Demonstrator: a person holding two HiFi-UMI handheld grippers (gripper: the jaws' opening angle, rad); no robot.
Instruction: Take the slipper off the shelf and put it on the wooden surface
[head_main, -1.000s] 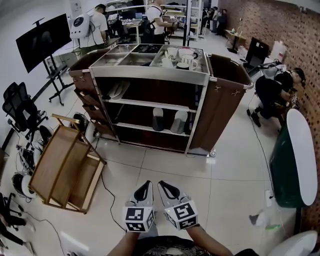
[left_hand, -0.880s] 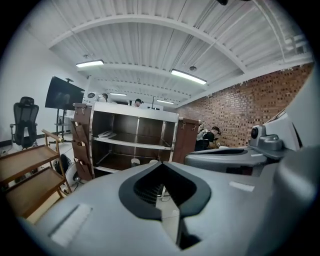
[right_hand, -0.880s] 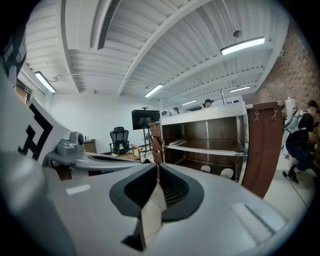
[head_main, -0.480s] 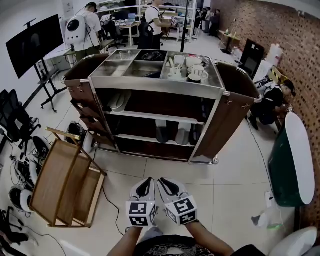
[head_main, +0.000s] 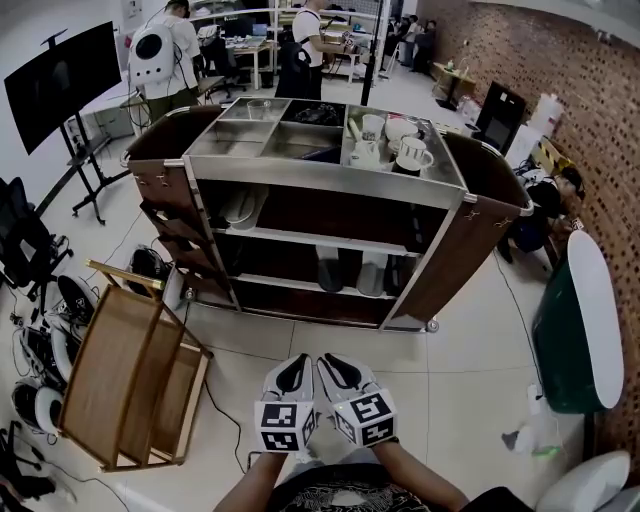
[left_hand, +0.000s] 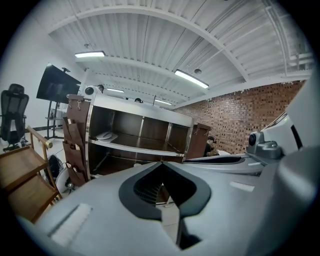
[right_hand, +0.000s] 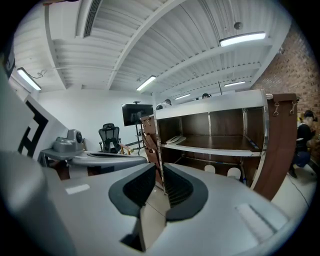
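Note:
A pale slipper (head_main: 240, 207) lies at the left of the upper shelf of a steel and wood cart (head_main: 320, 170); two more slippers (head_main: 372, 275) stand on the lower shelf. The upper slipper (left_hand: 105, 135) shows in the left gripper view, and the same slipper (right_hand: 175, 139) in the right gripper view. A wooden rack (head_main: 130, 375) lies on the floor at the left. Both grippers hang low in front of me, well short of the cart. My left gripper (head_main: 291, 378) (left_hand: 161, 164) is shut and empty. The jaws of my right gripper (head_main: 335, 372) (right_hand: 160, 172) are opening, a narrow gap with nothing in it.
Cups and bowls (head_main: 400, 145) fill the cart's top trays. People stand at desks behind the cart. A screen on a stand (head_main: 60, 75) and an office chair (head_main: 20, 240) are at the left, a green-sided table (head_main: 580, 320) at the right. A cable (head_main: 225, 420) crosses the tiles.
The cart has come closer and fills more of the head view. The wooden rack has slid lower in view. Both grippers stay low and side by side.

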